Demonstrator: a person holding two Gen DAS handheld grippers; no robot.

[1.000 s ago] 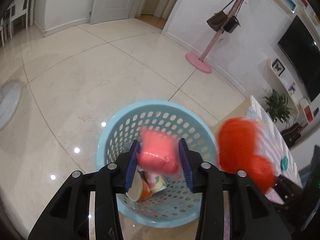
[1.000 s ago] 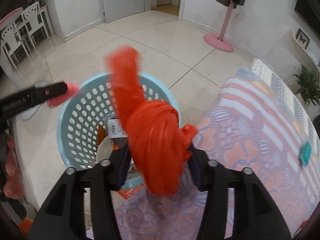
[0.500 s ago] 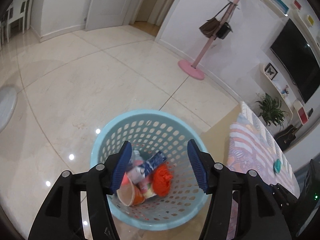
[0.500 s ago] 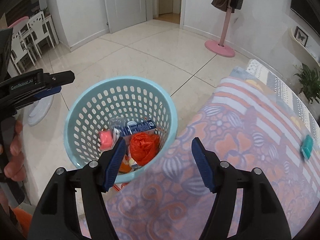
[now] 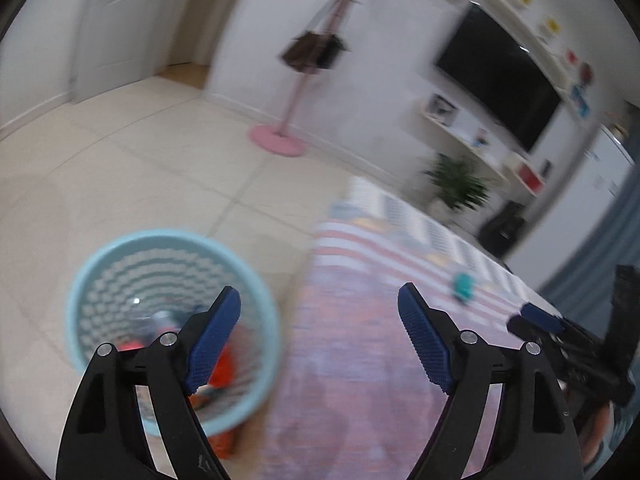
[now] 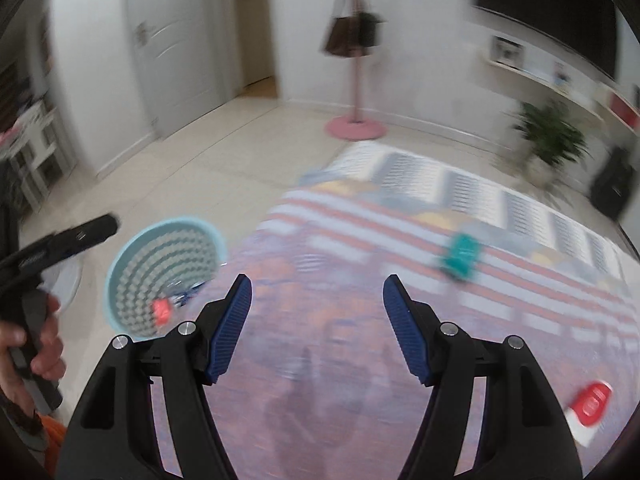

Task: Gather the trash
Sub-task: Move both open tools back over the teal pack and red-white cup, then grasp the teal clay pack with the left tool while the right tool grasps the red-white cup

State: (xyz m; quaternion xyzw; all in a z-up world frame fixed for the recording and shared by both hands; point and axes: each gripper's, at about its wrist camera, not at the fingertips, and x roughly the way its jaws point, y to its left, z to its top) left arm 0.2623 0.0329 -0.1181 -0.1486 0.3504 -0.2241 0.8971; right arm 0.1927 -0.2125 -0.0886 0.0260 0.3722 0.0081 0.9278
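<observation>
1. Left gripper (image 5: pixel 319 338): fingers (image 5: pixel 214 340) spreading wider, nothing between them
2. Right gripper (image 6: pixel 317 328): fingers (image 6: pixel 231 326) spread apart, empty
3. Blue basket (image 5: pixel 100 264): on floor, left of both finger pairs, beside patterned desk (image 6: pixel 400 248); orange trash (image 5: pixel 222 368) inside
4. Teal item (image 6: pixel 460 254) and red item (image 6: pixel 592 402): on desk, right of right fingers
</observation>
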